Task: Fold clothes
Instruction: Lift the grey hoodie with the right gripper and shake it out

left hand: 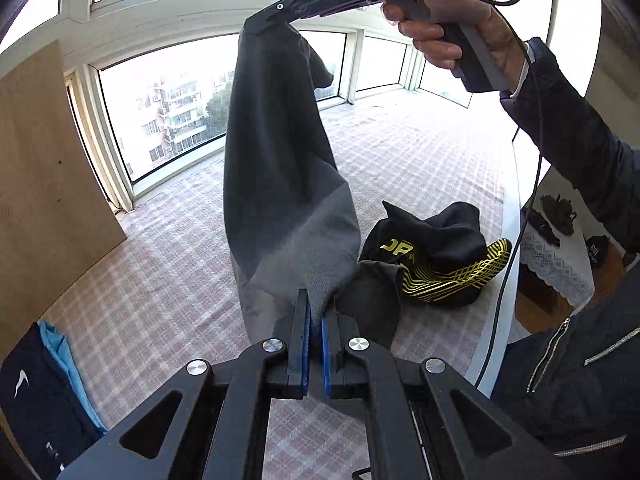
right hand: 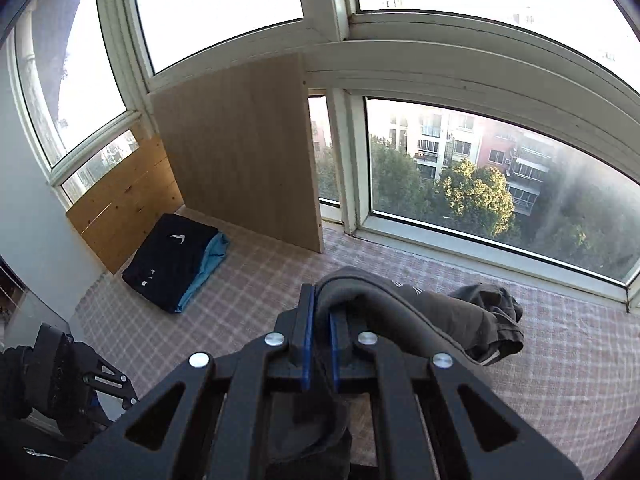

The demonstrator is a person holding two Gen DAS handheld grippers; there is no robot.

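Note:
A dark grey garment [left hand: 280, 152] hangs stretched in the air between my two grippers. In the left wrist view my left gripper [left hand: 315, 300] is shut on its lower, lighter grey edge. My right gripper [left hand: 256, 26] is high above, held by a hand [left hand: 440, 36], and is shut on the garment's top end. In the right wrist view the right gripper [right hand: 320, 296] pinches a thick grey hem, and the rest of the garment [right hand: 460, 312] bunches off to the right. A black garment with gold lines [left hand: 436, 256] lies crumpled on the checked surface [left hand: 168, 288] below.
A folded navy garment on a light blue one [right hand: 168, 264] lies in the left corner by a leaning wooden board [right hand: 240, 152]. Large windows [right hand: 500, 184] run along the far edge of the checked surface. A cable [left hand: 520, 208] hangs from the right gripper.

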